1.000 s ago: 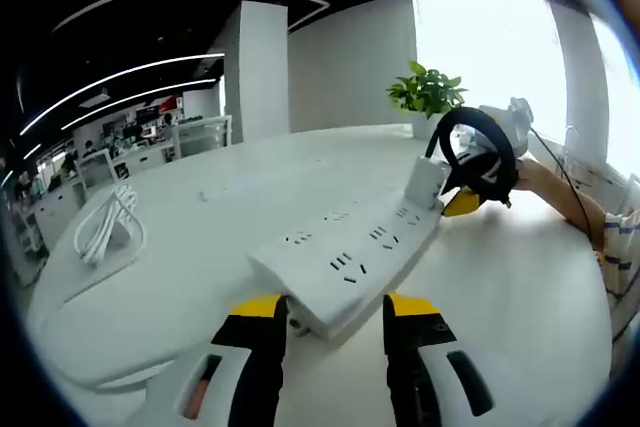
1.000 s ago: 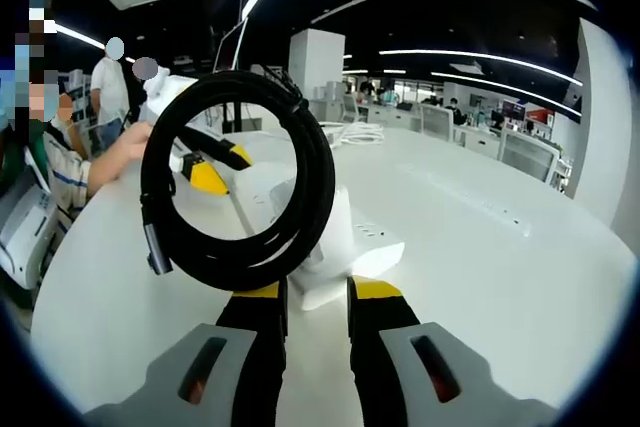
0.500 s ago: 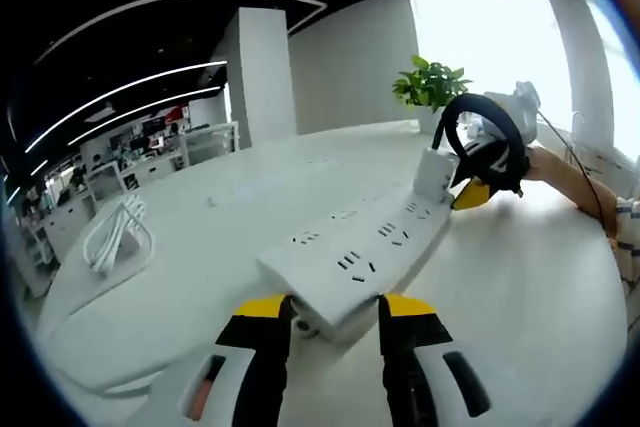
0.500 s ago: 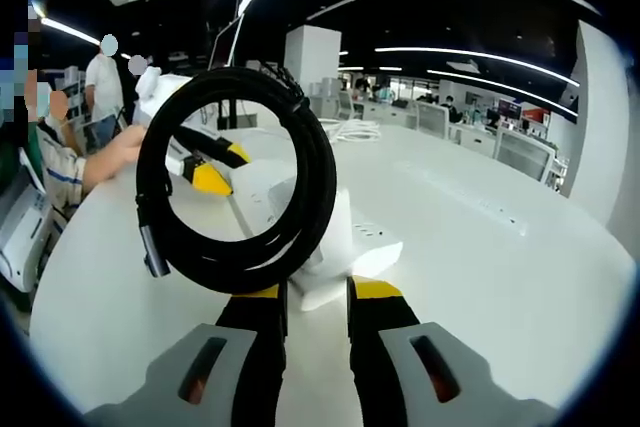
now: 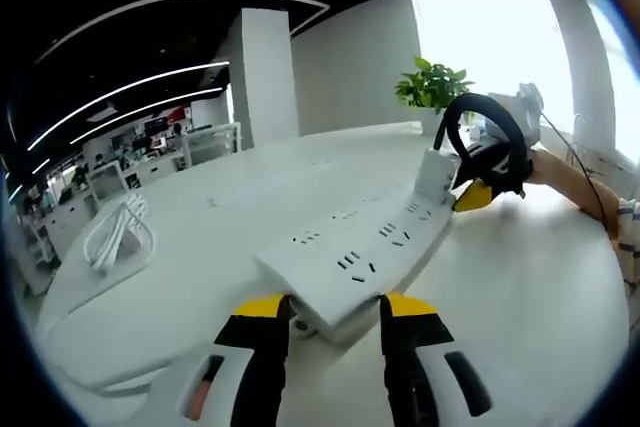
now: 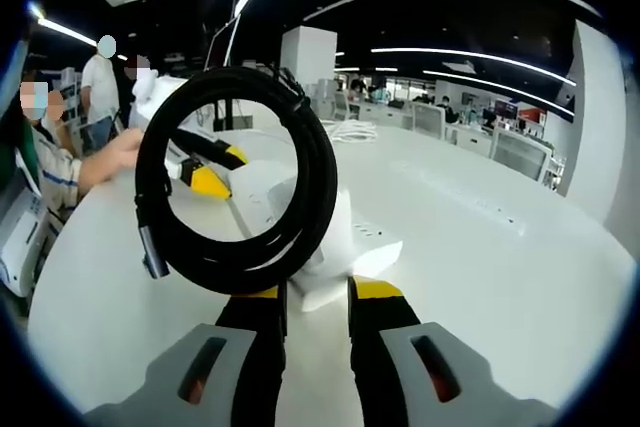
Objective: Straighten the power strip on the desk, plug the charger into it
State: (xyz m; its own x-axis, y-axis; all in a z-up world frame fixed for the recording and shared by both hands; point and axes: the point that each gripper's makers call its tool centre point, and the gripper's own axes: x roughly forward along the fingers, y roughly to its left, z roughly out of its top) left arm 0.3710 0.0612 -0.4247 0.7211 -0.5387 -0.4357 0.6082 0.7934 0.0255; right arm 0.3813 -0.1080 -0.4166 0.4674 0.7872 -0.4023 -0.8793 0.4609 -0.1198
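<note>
Left gripper [image 5: 334,309] clamping white slab power strip [image 5: 352,257], right gripper [image 6: 316,292] pinching blocky charger [image 6: 330,242], glossy black cable coil [image 6: 235,182].

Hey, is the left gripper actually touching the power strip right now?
Touching. In the left gripper view the power strip's near end sits between the left gripper's yellow-tipped jaws, with no gap visible at either tip.

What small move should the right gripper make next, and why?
Probably press the charger down into the power strip: the right gripper holds it with its coiled black cable at the strip's far end, while the left gripper steadies the near end.
</note>
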